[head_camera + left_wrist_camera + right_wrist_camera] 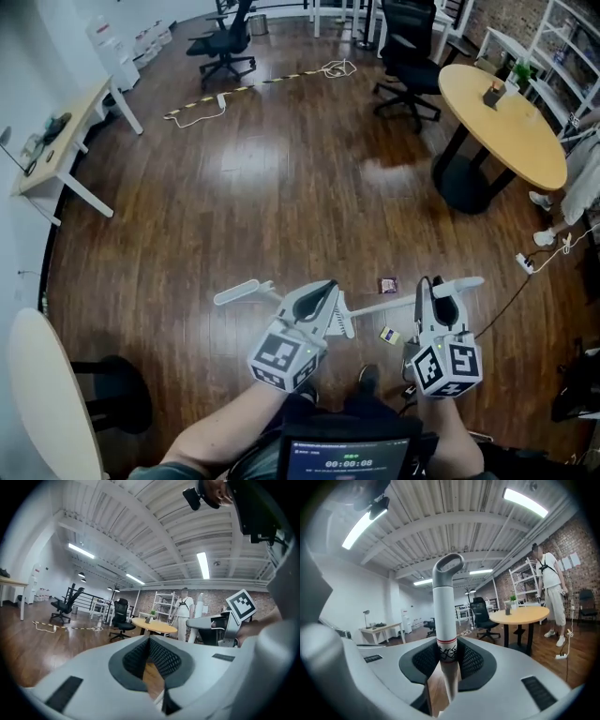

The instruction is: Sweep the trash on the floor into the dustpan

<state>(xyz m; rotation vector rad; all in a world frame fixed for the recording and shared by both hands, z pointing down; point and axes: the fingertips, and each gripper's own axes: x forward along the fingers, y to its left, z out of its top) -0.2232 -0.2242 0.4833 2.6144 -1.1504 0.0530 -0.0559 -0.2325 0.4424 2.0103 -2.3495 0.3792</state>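
- Dark brown wood floor (281, 187) fills the head view of an open office, seen steeply from above. The person's forearms enter at the bottom edge.
- Fingers of the right gripper (445, 656) are clenched on a white handle (443, 616). It stands up between the pads, with a red-and-black printed band at the grip and a loop at its far end. Its working end is out of sight, so broom or dustpan cannot be told.
- Fingers of the left gripper (150, 644) are drawn together at the tips. Nothing shows between the pads, only a sliver of floor and a bit of white behind them.
- A second handle (239, 292), also white, juts out left of the left gripper. A toothed white piece (343, 322) sits just beside that gripper on its right. Whether the left gripper carries either is unclear.
- Trash lies loose on the floor between the two grippers. A dark square wrapper (388, 284) lies ahead, and a small yellow-and-white scrap (389, 334) lies nearer the person's feet.
- Likely risks:
  - Both scraps look light, so a fast stroke may flick them away.
  - With nothing firmly in the left fingers, a dustpan could slide back when pushed.
  - A dark cable (506, 298) runs just right of the right gripper to a power strip (525, 263), and a wide sweep could snag it.
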